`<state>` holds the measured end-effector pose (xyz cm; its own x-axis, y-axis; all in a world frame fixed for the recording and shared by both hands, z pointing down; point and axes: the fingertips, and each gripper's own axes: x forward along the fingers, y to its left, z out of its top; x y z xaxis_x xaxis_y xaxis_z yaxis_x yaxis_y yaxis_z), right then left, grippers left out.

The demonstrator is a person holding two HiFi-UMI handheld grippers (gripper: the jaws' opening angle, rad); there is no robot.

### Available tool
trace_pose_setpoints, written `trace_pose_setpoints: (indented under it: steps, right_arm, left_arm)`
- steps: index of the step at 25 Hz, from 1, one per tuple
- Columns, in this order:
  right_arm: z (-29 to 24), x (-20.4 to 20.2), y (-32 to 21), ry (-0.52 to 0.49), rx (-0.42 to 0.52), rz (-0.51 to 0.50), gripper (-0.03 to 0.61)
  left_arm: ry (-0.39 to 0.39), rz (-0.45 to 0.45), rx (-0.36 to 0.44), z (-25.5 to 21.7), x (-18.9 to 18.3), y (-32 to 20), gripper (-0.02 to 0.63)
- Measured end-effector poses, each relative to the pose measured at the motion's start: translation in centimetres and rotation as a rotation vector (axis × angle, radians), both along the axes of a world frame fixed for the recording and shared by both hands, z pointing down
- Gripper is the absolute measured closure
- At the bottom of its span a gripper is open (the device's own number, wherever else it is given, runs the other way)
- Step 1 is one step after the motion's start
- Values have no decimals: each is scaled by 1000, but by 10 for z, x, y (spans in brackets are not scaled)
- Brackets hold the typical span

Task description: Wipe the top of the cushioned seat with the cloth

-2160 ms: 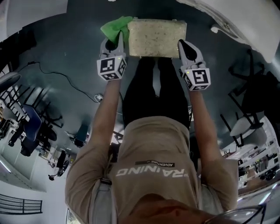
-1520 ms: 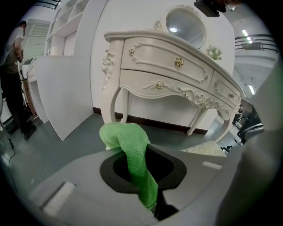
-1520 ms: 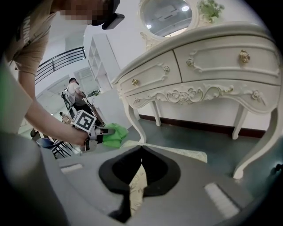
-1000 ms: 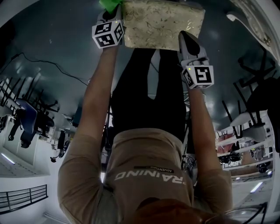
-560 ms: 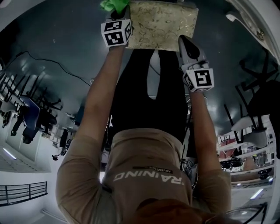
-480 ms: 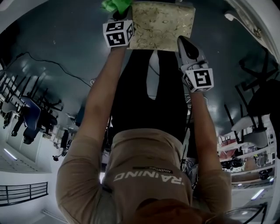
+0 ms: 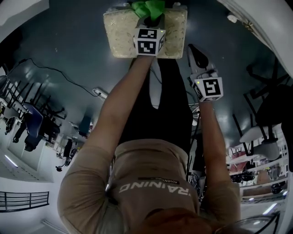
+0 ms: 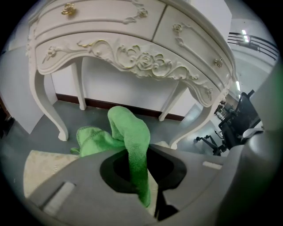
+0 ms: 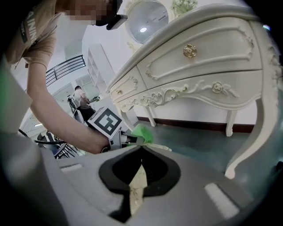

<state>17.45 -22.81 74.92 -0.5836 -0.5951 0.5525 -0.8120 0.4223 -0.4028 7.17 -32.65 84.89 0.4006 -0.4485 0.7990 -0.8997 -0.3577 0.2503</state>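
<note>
The cushioned seat [image 7: 121, 34], beige with a leaf pattern, lies at the top of the head view. My left gripper [image 7: 149, 19] is over the middle of its top, shut on the green cloth [image 7: 147, 8]. In the left gripper view the cloth [image 8: 130, 130] bulges out of the jaws and hangs down between them, with the seat [image 8: 40, 165] below left. My right gripper [image 7: 195, 49] is just off the seat's right edge, shut and empty. The right gripper view shows the left gripper [image 9: 126, 139] with the cloth [image 9: 142, 132] on the seat [image 9: 138, 181].
A white carved dressing table [image 8: 132, 53] with gold knobs stands right behind the seat; its curved legs [image 9: 247, 145] come down to the grey floor. Black office chairs [image 7: 270, 105] stand to the right. A cable [image 7: 68, 77] runs across the floor at left.
My left gripper has carried the cloth from the seat's left edge to the right, onto the middle of its top. The right gripper has stayed beside the seat's right edge.
</note>
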Motion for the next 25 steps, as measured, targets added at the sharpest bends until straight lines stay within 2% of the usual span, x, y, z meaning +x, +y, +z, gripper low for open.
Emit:
trace_pose_setpoints:
  steps: [10, 12, 15, 17, 20, 23, 25]
  right_arm:
    - [22, 66, 17, 21, -28, 40, 577]
    - [24, 72, 19, 25, -36, 51, 577]
    - [25, 70, 23, 24, -42, 59, 577]
    - [24, 63, 24, 19, -41, 59, 577]
    - [22, 50, 28, 20, -30, 52, 577]
    - [18, 29, 34, 66, 16, -22, 577]
    - [10, 5, 38, 103, 49, -79, 577]
  left_arm:
    - [101, 126, -59, 2, 124, 16, 566]
    - [168, 168, -73, -8, 144, 18, 566]
    - [337, 212, -117, -32, 168, 23, 566]
    - [432, 220, -127, -51, 174, 25, 566]
    - [515, 220, -110, -76, 170, 31, 566]
    - [545, 204, -75, -93, 150, 40, 566]
    - [547, 193, -44, -103, 124, 47, 566]
